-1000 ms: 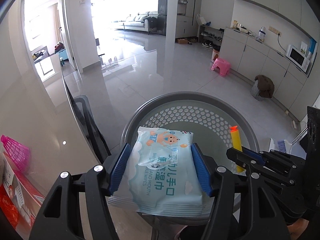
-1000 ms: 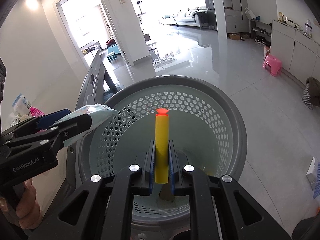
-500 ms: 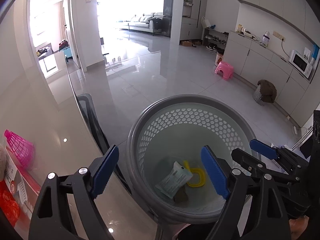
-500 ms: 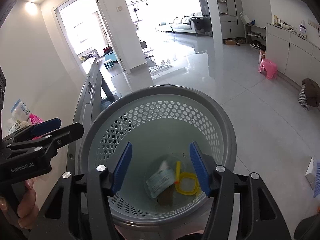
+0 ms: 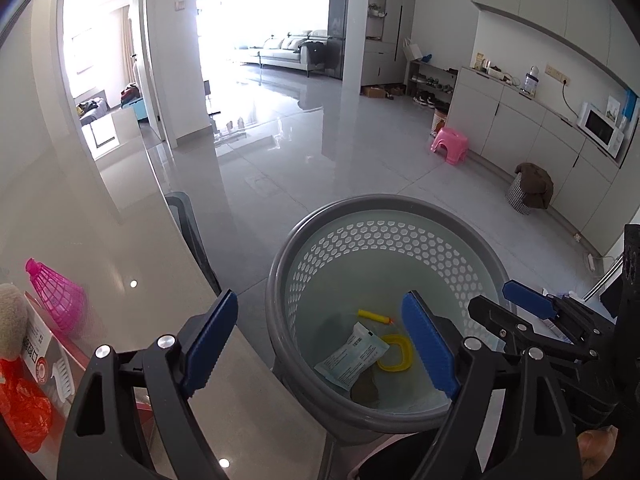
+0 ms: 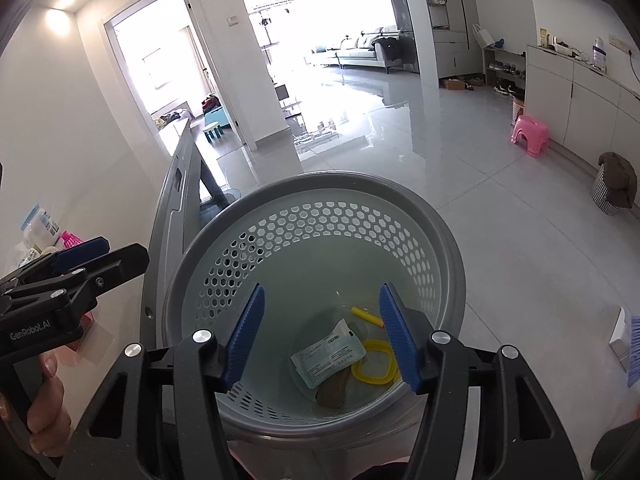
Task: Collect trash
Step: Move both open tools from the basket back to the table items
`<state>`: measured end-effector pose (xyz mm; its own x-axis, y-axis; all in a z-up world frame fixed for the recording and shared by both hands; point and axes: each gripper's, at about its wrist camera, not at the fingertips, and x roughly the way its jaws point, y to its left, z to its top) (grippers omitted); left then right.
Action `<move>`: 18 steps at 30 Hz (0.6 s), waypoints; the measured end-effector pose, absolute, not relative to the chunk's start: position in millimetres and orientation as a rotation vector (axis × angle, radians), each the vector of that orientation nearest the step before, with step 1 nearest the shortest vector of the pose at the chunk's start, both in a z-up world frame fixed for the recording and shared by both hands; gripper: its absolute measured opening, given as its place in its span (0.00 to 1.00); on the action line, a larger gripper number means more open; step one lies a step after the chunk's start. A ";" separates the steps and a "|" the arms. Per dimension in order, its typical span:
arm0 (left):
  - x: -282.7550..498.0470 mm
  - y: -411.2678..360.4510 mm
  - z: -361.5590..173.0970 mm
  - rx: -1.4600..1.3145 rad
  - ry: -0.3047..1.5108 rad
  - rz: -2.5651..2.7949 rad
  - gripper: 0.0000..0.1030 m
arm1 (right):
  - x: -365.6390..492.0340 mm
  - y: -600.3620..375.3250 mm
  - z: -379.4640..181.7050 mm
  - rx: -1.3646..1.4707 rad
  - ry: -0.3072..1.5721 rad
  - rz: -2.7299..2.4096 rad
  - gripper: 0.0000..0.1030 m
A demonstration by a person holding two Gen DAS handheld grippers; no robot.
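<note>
A grey perforated waste basket [image 5: 280, 280] [image 6: 452, 248] stands on the floor beside the table. In its bottom lie a wet-wipes pack [image 5: 352, 356] [image 6: 328, 358], a yellow foam dart [image 5: 374, 315] [image 6: 366, 315], a yellow ring [image 5: 396, 354] [image 6: 374, 368] and a dark scrap [image 5: 365, 390] [image 6: 332, 390]. My left gripper [image 5: 320, 344] is open and empty above the basket's left rim. My right gripper [image 6: 320, 332] is open and empty above the basket; it also shows at the right of the left wrist view [image 5: 528, 312].
The glossy table [image 5: 140, 280] at left carries a pink mesh cone [image 5: 56, 296], a red box [image 5: 44, 364] and an orange bag [image 5: 20, 408]. A pink stool [image 5: 450, 144] and a covered bin [image 5: 528, 188] stand by the cabinets on the far right.
Both grippers opened: the left let go of the wipes pack and the right let go of the yellow dart. Both items fell into the basket, and the left gripper has shifted left.
</note>
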<state>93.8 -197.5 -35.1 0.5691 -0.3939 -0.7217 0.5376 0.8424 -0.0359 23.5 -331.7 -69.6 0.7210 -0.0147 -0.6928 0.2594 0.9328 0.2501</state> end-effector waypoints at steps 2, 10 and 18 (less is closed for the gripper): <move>91.8 -195.1 -34.3 0.199 0.789 -0.550 0.80 | 21.6 -328.7 -66.9 0.339 0.750 -0.163 0.56; 81.3 -172.5 -26.4 0.194 0.777 -0.538 0.80 | 6.4 -313.7 -51.6 0.315 0.725 -0.189 0.60; 69.2 -146.2 -15.6 0.204 0.759 -0.490 0.81 | -9.8 -291.3 -36.6 0.277 0.697 -0.216 0.69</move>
<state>69.2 -146.2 -15.6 0.6202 -0.3510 -0.7015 0.4948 0.8690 0.0027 -9.8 -291.3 -36.6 0.7468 -0.1031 -0.6570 0.2869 0.9412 0.1783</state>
